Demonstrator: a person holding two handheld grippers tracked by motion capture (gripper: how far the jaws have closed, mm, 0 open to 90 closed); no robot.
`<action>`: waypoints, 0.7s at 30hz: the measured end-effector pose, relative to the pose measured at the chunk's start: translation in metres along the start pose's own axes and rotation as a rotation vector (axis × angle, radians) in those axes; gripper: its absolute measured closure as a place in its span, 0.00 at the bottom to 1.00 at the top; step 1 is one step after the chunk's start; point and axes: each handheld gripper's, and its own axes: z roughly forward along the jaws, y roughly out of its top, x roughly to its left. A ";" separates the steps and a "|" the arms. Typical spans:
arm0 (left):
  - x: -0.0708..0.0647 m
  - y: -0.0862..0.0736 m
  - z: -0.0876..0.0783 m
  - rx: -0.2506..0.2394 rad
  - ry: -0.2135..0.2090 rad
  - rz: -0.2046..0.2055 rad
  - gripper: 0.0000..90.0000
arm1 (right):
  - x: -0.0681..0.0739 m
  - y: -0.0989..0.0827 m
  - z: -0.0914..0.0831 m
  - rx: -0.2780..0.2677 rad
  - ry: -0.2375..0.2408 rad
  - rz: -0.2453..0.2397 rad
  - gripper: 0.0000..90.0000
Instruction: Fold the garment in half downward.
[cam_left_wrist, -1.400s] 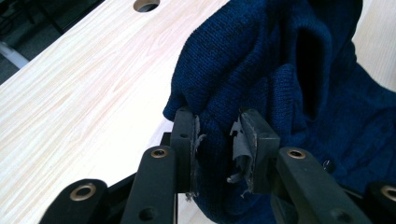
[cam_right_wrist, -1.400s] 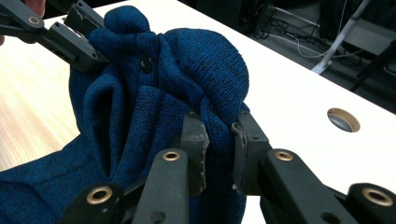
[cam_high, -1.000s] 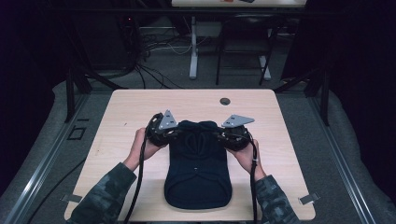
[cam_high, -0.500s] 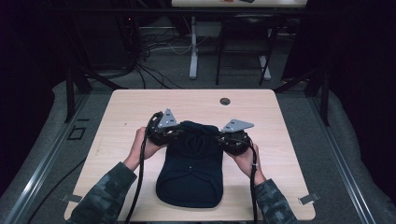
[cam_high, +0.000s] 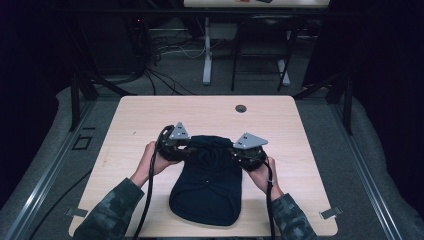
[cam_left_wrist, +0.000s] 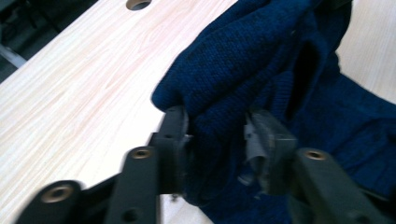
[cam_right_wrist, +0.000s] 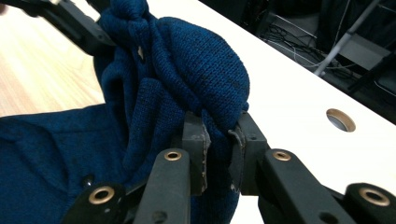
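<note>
Near the middle of the high view, a dark navy knitted garment (cam_high: 207, 182) lies lengthwise on the pale wooden counter (cam_high: 135, 120), its far end bunched up and raised between the two tools. The left hand-held gripper (cam_high: 186, 147) has a thick fold of knit between its jaws; they have just been opening, and in the left gripper view a sliver of gap shows beside one pad (cam_left_wrist: 256, 140), so the hold looks to be loosening (though cloth is not yet free of it). The right hand-held gripper (cam_high: 239, 152) is clamped tight on the opposite bunched corner, as the right gripper view shows. A round cable hole (cam_high: 241, 108) sits in the counter, toward the upper middle of the frame. Judging by the layout, the far end has been folded or gathered over the body; what seems left is letting go on both sides and smoothing the result flat.
</note>
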 end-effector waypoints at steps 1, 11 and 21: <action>-0.001 -0.001 0.000 -0.008 0.003 0.005 0.77 | 0.000 0.000 -0.001 0.002 -0.006 -0.009 0.86; -0.016 0.001 -0.008 -0.113 0.168 0.110 0.87 | 0.006 0.002 -0.010 -0.023 -0.087 -0.095 0.86; -0.013 -0.002 0.000 -0.043 0.057 0.037 0.68 | 0.000 0.011 -0.007 -0.068 -0.083 -0.058 0.86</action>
